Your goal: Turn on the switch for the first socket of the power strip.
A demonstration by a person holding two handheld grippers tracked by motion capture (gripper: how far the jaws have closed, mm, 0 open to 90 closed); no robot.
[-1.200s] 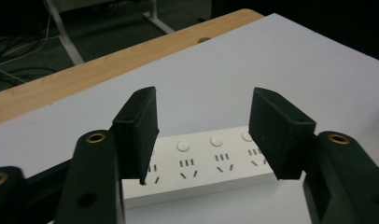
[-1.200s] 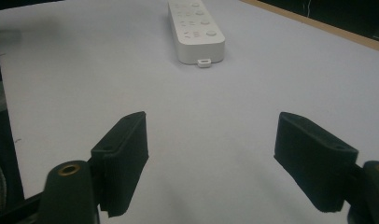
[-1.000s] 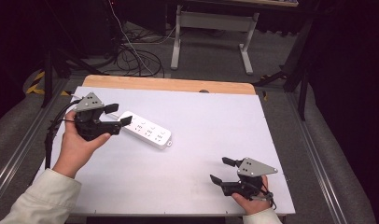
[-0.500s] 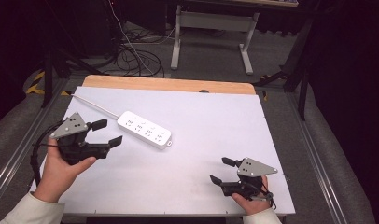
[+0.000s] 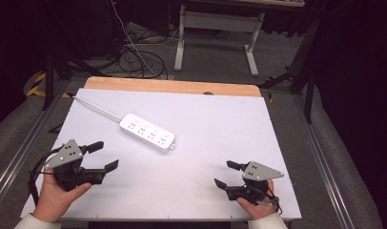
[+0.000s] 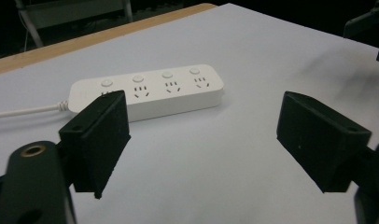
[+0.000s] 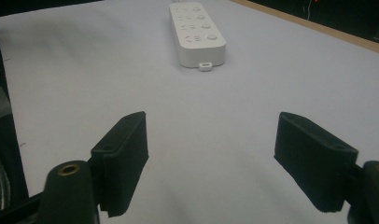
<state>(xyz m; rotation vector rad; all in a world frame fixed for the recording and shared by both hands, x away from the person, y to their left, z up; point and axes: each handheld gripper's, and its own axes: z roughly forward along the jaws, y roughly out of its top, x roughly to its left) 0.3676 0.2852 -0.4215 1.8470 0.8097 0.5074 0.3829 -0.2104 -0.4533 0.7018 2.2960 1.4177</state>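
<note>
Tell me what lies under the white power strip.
The power strip lies flat on the white table, with its cord running off toward the far left corner. Nothing sticks out from beneath it; whatever its body covers cannot be seen.

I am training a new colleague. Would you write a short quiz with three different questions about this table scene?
1. True or false: the left gripper holds the power strip.
2. How many button-and-socket groups show on the strip's top in the left gripper view?
3. Which lies nearer the table's wooden far edge: A) the cable end of the strip, B) the free end?

Key:
1. False; its jaws stand open, with nothing between them.
2. Four.
3. A.
</note>
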